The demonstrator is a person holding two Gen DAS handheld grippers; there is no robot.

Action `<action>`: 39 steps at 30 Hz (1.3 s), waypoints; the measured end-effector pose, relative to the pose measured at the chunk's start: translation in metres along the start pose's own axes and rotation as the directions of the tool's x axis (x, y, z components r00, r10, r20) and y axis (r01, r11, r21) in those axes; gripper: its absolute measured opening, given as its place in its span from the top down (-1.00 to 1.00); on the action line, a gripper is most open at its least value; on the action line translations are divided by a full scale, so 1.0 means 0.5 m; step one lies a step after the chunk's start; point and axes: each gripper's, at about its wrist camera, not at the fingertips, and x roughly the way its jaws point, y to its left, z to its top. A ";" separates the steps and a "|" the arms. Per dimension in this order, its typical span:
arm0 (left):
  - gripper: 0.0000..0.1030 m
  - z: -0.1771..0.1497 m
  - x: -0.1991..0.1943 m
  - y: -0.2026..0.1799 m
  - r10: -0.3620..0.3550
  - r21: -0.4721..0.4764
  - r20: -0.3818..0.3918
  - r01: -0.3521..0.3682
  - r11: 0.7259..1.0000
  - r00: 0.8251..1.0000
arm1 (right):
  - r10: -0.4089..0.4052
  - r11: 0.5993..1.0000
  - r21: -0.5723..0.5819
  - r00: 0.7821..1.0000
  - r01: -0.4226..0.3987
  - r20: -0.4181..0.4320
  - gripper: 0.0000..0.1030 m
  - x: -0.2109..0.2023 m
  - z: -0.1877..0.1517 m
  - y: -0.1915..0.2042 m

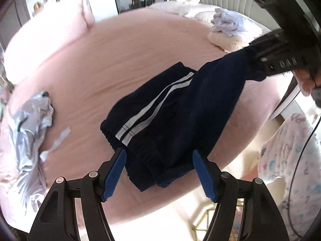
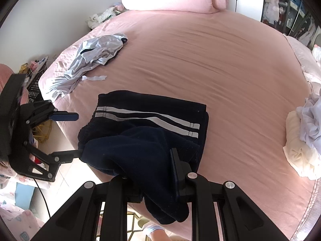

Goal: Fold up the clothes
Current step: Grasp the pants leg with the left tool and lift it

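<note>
navy shorts (image 2: 148,132) | two white side stripes | partly folded, flat near bed edge | one corner lifted off sheet

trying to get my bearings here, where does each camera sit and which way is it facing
Left wrist: on the left tongs, open, looking down at the navy pants on the pink bed; a hand shows.
Right wrist: on the right tongs, shut on the navy pants, looking down across the bed; the left tongs show.
Shared: pants, bed, grey garment, both tongs.

navy trousers (image 1: 164,120), white side stripes; pink bedsheet (image 1: 124,46); pale blue garment (image 2: 94,54).
</note>
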 end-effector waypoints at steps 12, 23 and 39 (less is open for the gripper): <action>-0.31 -0.018 0.034 -0.087 0.180 0.196 0.038 -0.184 0.963 0.983 | -0.001 1.000 -0.005 1.000 0.001 -0.012 0.63 0.007 -0.003 0.006; -0.32 -0.022 0.075 -0.105 0.259 0.288 0.087 -0.273 0.918 0.962 | 0.016 1.000 0.013 1.000 -0.016 -0.021 0.63 0.014 -0.010 -0.003; -0.32 -0.043 0.105 -0.151 0.375 0.375 0.098 -0.383 0.844 0.922 | 0.067 0.992 0.105 0.998 -0.066 -0.005 0.62 0.006 0.001 -0.030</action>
